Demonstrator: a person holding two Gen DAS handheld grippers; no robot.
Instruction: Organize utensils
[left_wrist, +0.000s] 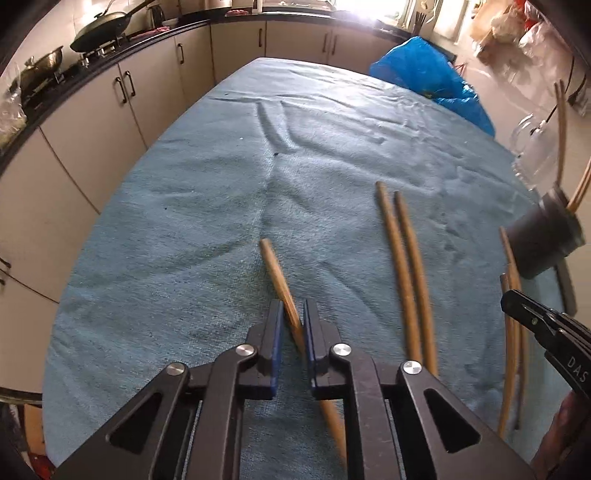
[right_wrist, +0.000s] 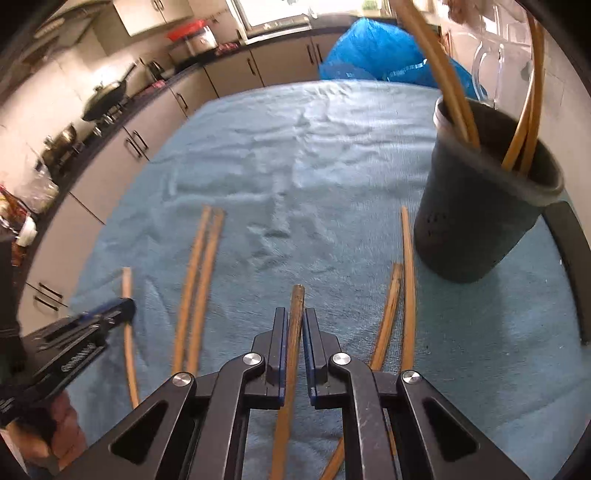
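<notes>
My left gripper (left_wrist: 293, 314) is shut on a wooden chopstick (left_wrist: 275, 269) that points forward over the blue towel (left_wrist: 184, 221). My right gripper (right_wrist: 294, 321) is shut on another wooden chopstick (right_wrist: 295, 332). The left gripper also shows at the left of the right wrist view (right_wrist: 110, 314), and the right gripper at the right edge of the left wrist view (left_wrist: 517, 299). A dark holder cup (right_wrist: 480, 206) stands at the right with several chopsticks in it; it also shows in the left wrist view (left_wrist: 543, 240). Two chopsticks (left_wrist: 406, 266) lie side by side between the grippers. Two more (right_wrist: 400, 302) lie beside the cup.
A blue plastic bag (right_wrist: 369, 51) sits at the far edge of the table. A clear glass jug (right_wrist: 491, 66) stands behind the cup. Kitchen cabinets (left_wrist: 110, 110) and a stove with pans (left_wrist: 99, 29) run along the left. A dark flat strip (right_wrist: 572, 266) lies at the right table edge.
</notes>
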